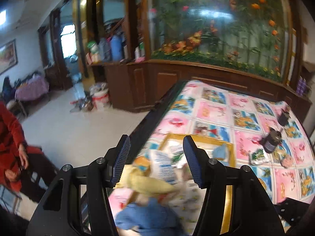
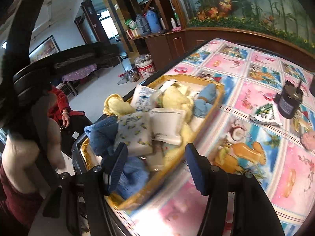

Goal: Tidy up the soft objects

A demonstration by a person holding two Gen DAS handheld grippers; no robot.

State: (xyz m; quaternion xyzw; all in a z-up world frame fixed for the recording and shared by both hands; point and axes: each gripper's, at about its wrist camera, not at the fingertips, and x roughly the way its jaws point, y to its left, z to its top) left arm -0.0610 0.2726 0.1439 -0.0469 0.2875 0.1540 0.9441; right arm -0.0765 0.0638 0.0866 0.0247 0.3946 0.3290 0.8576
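Observation:
A yellow-rimmed tray (image 2: pixel 196 78) stands at the table's left edge, piled with soft things. In it are a yellow towel (image 2: pixel 177 98), a dark blue towel (image 2: pixel 104 135), a light blue cloth (image 2: pixel 206 98), a lemon-print tissue pack (image 2: pixel 135 133) and a white pack (image 2: pixel 167 125). My right gripper (image 2: pixel 156 161) hovers open above the tray's near end, nothing pressed between its fingers. In the left wrist view the tray (image 1: pixel 196 138) lies below my left gripper (image 1: pixel 157 157), also open and empty. Yellow towel (image 1: pixel 149 184), blue towel (image 1: pixel 149 216) and a tissue pack (image 1: pixel 163 167) show through the gap, blurred.
On the patterned tablecloth (image 2: pixel 246 90) to the right stand a dark jar (image 2: pixel 288 104), a snack packet (image 2: pixel 265 114) and a pink round thing (image 2: pixel 309 140). A person in red (image 1: pixel 9 137) sits left of the table. A wooden cabinet (image 1: pixel 167 82) stands behind.

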